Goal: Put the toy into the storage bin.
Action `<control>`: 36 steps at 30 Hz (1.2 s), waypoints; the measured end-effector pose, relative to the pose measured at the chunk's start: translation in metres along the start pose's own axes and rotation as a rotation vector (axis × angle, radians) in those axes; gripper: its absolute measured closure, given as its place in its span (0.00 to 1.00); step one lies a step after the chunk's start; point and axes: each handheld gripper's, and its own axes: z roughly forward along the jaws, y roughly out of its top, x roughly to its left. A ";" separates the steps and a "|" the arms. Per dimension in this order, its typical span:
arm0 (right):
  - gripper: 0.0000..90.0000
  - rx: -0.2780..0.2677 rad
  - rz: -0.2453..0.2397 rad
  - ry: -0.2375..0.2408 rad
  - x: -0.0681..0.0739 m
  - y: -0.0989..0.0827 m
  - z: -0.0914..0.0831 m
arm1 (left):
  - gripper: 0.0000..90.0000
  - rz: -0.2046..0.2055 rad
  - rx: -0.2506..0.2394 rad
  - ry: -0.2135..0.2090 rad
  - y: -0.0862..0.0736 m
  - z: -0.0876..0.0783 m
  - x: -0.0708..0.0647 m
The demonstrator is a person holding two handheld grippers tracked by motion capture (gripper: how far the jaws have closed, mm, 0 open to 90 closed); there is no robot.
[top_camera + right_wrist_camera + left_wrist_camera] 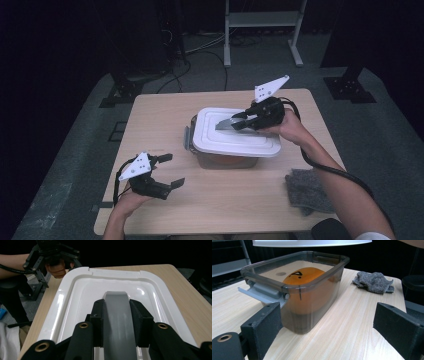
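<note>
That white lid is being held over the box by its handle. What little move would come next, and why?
Probably lower the lid straight down. The right hand-held gripper is clamped on its grey handle, and the left gripper view shows the lid hovering above the box's rim, not yet seated.

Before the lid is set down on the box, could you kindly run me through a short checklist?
1. Right tool shut on the lid's grey handle: ok.
2. White lid hangs over the box, not seated: ok.
3. Box rim free; orange thing sits below it: ok.
4. Left tool open, apart from the box: ok.
5. Grey latch swung out: ok.
6. Lid squared with rim: cannot tell.
</note>
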 end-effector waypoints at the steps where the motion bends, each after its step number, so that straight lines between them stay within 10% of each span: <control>1: 0.74 0.004 -0.004 0.002 -0.001 0.001 0.002 | 0.08 0.002 0.001 0.001 0.000 0.000 0.000; 36: 0.73 0.046 -0.048 0.041 -0.031 -0.012 0.044 | 0.08 -0.003 -0.003 0.001 0.000 -0.004 0.000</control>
